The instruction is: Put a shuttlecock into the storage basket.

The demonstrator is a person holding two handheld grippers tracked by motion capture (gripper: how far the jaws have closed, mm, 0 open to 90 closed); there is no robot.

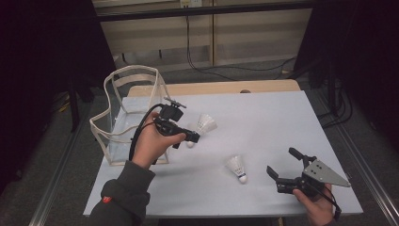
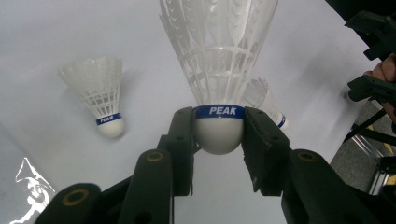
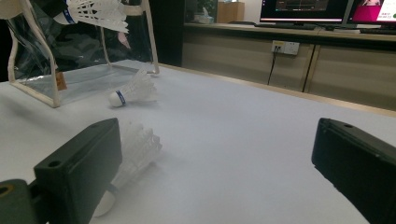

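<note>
Left gripper [image 2: 219, 140] clamps the cork of a shuttlecock [image 2: 218, 70], long axis running straight out from the jaws, feathers away from the hand. It hangs above the table [image 1: 263, 117], just beside the clear bag [image 1: 127, 117] at the person's left. Right gripper [image 1: 284, 165] stands wide, empty; a second shuttlecock [image 1: 236, 167] lies near it.

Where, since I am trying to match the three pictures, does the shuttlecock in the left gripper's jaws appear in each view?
High view: the shuttlecock is left of centre, at the left gripper's tip, right of the bag.
Left gripper view: centre, cork pinched between the jaws, feathers rising to the top edge.
Right gripper view: top left corner, in the air in front of the bag.
Shared landmark: the clear, cream-framed bag.
</note>
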